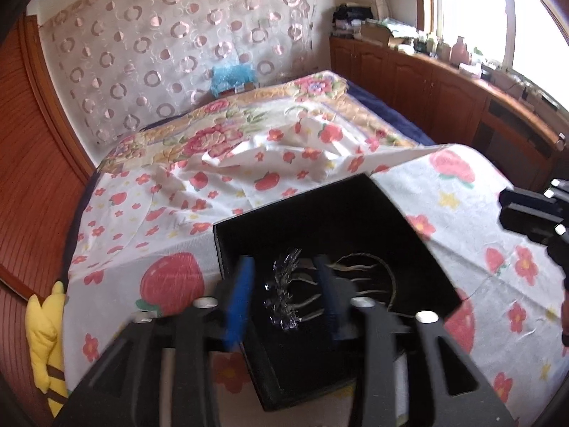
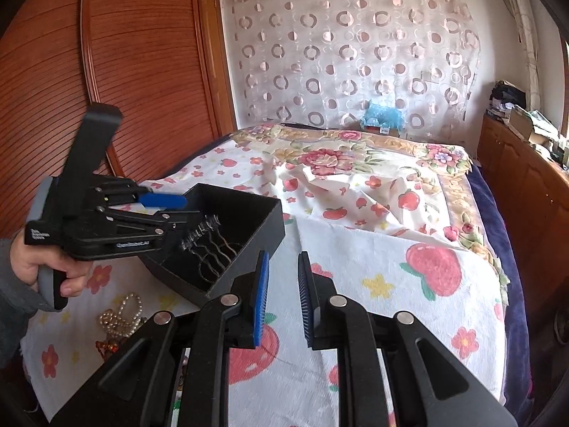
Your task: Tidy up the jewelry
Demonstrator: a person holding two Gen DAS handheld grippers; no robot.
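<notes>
**Onlooker:** Standing by the bed, I see a black box [image 2: 227,235] on a strawberry-print cloth [image 2: 391,284]. The left gripper [image 1: 284,291] reaches into it, jaws spread wide on either side of a crystal hair comb [image 1: 284,291] that lies inside the box. Nothing is pinched.

**Listener:** And the other claw?

**Onlooker:** The right gripper [image 2: 282,299] hovers just beside the box, over the cloth, its blue pads [image 2: 261,299] a narrow gap apart and holding nothing.

**Listener:** How would that comb handle?

**Onlooker:** Light, I'd judge, and stiff along its beaded spine, but its thin wavy wire prongs look easily bent and could snag. The spine seems the safest place to grip. A thin ring [image 1: 377,270] of wire or chain lies next to it inside the box.

**Listener:** Anything left outside?

**Onlooker:** Pearl strands [image 2: 122,316] in a loose heap near the box, beside an amber-coloured piece [image 2: 106,347]. Those would be soft, slippery, prone to trailing.
</notes>
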